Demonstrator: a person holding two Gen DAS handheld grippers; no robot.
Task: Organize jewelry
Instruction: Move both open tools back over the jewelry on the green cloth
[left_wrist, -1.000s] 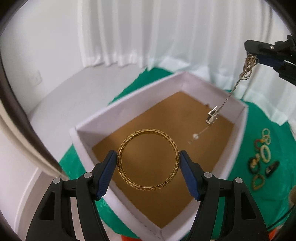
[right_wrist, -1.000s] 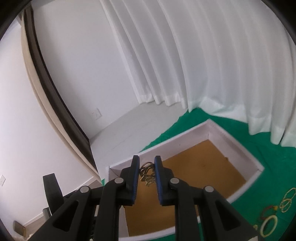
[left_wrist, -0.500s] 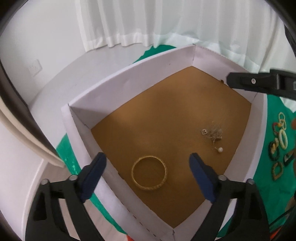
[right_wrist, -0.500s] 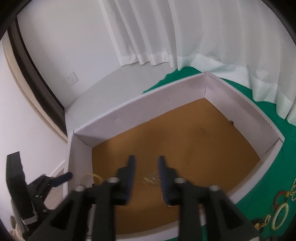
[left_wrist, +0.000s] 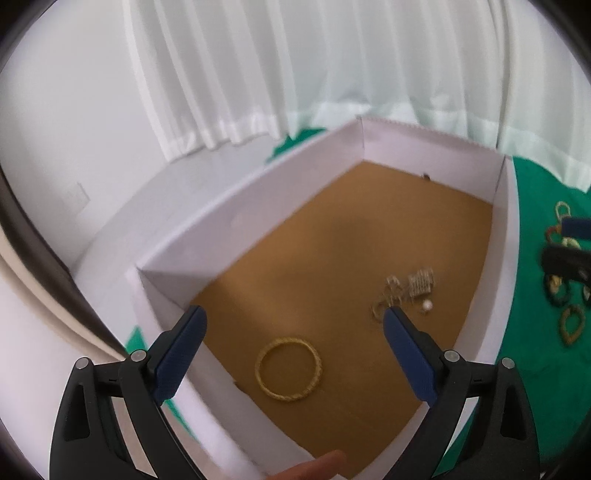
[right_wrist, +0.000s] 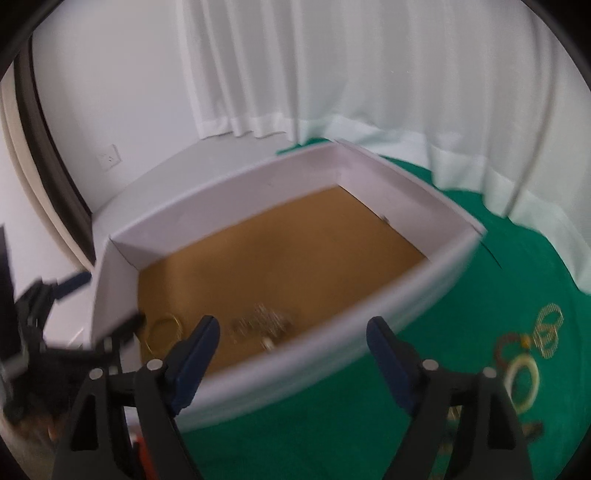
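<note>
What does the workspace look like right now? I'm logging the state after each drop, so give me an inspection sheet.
Surface: green cloth under the box; bare white top beyond it.
Job's things: white box with brown floor holds the gold bangle, lying flat, and a heaped chain necklace with a pearl, apart from it. More rings and bangles lie on the cloth outside the box.
Clutter: nothing seen.
Grippers: left gripper open, nothing between its jaws, above the bangle; right gripper open and empty over the box's near wall. Both have just been opening.
Cables: nothing seen.
Surroundings: white curtain, white wall with a socket; a fingertip at the lower edge.
</note>
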